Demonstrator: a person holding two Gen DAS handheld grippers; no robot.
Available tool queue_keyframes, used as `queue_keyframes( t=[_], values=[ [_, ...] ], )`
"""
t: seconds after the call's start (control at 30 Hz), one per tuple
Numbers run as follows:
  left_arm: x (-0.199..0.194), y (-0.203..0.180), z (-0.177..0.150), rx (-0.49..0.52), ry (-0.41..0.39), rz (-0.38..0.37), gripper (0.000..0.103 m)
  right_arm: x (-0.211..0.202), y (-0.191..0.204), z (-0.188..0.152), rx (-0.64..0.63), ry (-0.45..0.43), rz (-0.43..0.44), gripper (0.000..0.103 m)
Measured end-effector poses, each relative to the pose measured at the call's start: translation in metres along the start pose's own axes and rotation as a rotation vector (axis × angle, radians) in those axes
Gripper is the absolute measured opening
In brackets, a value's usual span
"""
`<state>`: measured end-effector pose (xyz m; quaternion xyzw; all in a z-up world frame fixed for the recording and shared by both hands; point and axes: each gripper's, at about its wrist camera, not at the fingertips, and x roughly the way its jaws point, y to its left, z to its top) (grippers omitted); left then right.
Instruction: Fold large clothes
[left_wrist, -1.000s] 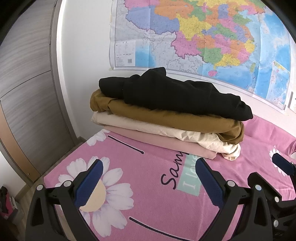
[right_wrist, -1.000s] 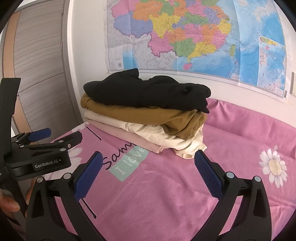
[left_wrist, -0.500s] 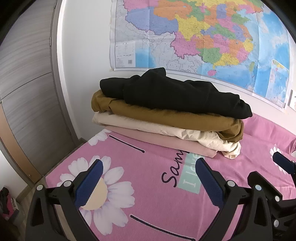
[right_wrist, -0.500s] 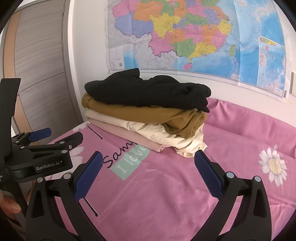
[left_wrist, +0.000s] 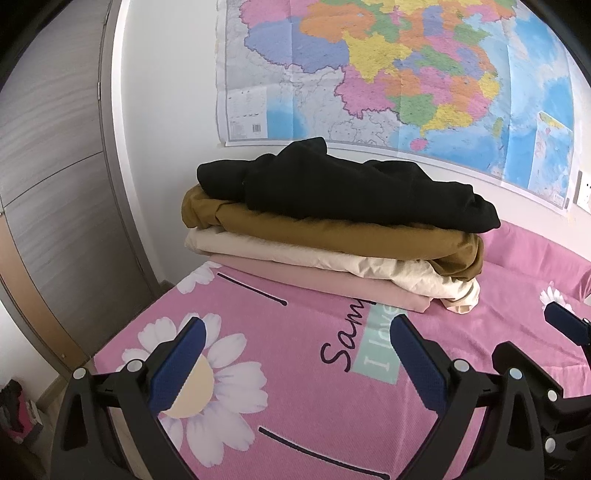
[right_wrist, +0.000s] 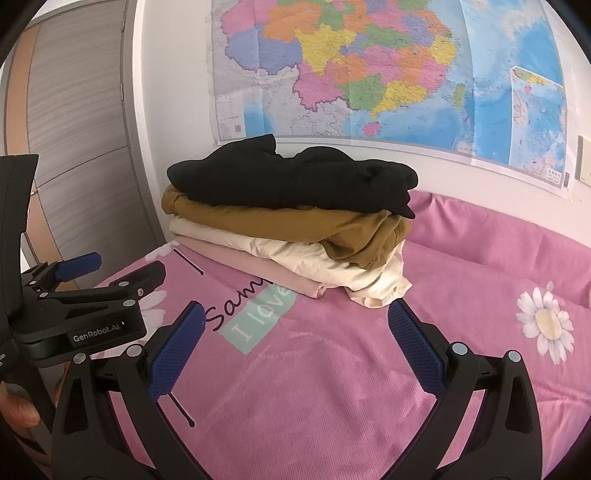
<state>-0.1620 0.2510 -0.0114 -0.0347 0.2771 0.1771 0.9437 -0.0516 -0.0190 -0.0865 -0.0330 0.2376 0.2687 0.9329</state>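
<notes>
A stack of folded clothes lies on the pink bed by the wall. A black garment (left_wrist: 347, 192) (right_wrist: 291, 177) is on top, then a brown one (left_wrist: 332, 232) (right_wrist: 280, 221), a cream one (left_wrist: 332, 258) (right_wrist: 314, 262) and a pale pink one (left_wrist: 332, 280) (right_wrist: 258, 266). My left gripper (left_wrist: 295, 354) is open and empty, held over the bed short of the stack. My right gripper (right_wrist: 295, 339) is open and empty too, beside it on the right. The left gripper also shows in the right wrist view (right_wrist: 110, 269).
The pink bedspread (left_wrist: 280, 332) (right_wrist: 461, 295) has daisies and lettering. A large map (left_wrist: 388, 74) (right_wrist: 369, 66) hangs on the white wall behind the stack. A grey wardrobe (left_wrist: 48, 166) stands at the left, past the bed's left edge.
Both grippers have drifted very slightly; the stack sits a little higher and further right in the views. Nothing was grasped or let go.
</notes>
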Motion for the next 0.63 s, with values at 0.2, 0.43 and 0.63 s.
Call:
queue_keyframes(
  t=[0.2, 0.43, 0.63],
  values=[
    [-0.0020, -0.0039, -0.0031, 0.007, -0.015, -0.007, 0.097, -0.0027, -0.0041, -0.0018, 0.014, -0.008, 0.001, 0.098],
    [-0.0025, -0.0079, -0.0058, 0.020, -0.010, 0.000, 0.097, -0.0017, -0.0046, -0.0036, 0.017, -0.004, 0.003, 0.098],
    [-0.0034, -0.0104, -0.0080, 0.024, -0.019, -0.001, 0.097, -0.0026, -0.0054, -0.0037, 0.017, -0.014, -0.005, 0.098]
  ],
)
